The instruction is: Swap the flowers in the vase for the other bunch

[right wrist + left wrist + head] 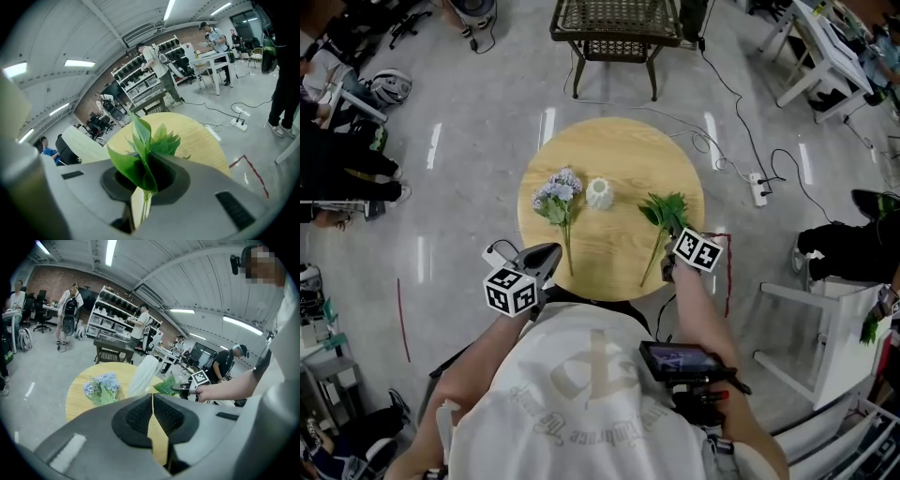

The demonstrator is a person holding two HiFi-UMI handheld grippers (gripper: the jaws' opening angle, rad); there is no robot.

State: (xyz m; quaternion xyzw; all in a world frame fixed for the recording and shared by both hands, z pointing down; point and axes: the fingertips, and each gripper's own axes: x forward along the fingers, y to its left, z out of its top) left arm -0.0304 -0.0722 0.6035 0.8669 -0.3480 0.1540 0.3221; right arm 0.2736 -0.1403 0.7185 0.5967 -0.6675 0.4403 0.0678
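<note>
Vase (599, 193) is your ref for everything: it stands upright mid-table (619, 141), and its mouth looks empty from the head view, tho it's too small to see inside.

Green bunch (666, 214) is to the vase's right, leafy head nearest the vase. Its stem (652, 264) runs away from the vase toward your edge of the table, so the long axis lies roughly front-to-back, not across. Your right gripper (674, 240) is clamped on it just below the leaves. The right gripper view shows leaves fanning out past the closed jaws and the stem pinched between the pads.

Blue bunch (558, 195) lies flat on the vase's left, just beside it, stem also pointing back at you. Left gripper (546, 255) hangs nearer you than that bunch, jaws fully together w/ nothing between them.

Key relation, imo: the vase sits left of and a bit beyond the right jaws, and the stem end is on the far side from it. You'd prob need to stand the bunch up, stem down, before it goes over the mouth. Right hand's the nearer one & already has it.

Hard to tell: whether the stem tip has cleared the table, since the head view flattens height. The lower stem is cut off in the right gripper view.
</note>
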